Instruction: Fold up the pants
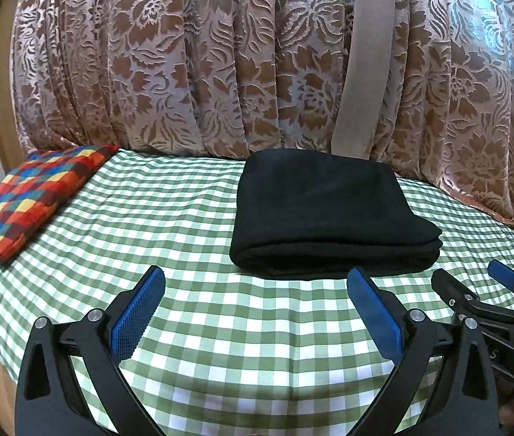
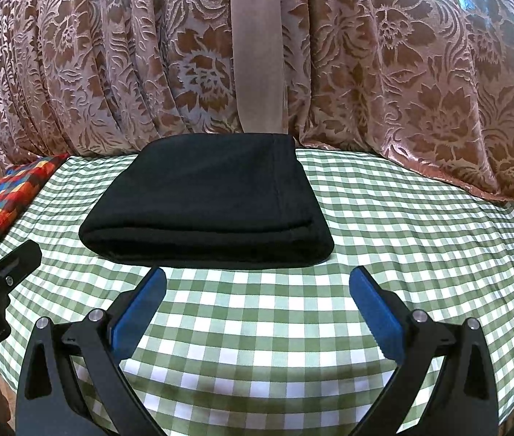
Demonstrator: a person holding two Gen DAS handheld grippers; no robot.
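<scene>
The black pants (image 1: 329, 214) lie folded into a thick rectangle on the green-checked tablecloth (image 1: 191, 225), near the curtain. They also show in the right wrist view (image 2: 206, 203). My left gripper (image 1: 255, 279) is open and empty, just in front of the pants' near fold. My right gripper (image 2: 257, 279) is open and empty, also just short of the near fold. The right gripper shows at the right edge of the left wrist view (image 1: 474, 279).
A multicoloured checked cushion (image 1: 35, 200) lies at the table's left side. A brown floral curtain (image 1: 220, 54) hangs along the far edge. The tablecloth (image 2: 402, 225) drops off at the near and side edges.
</scene>
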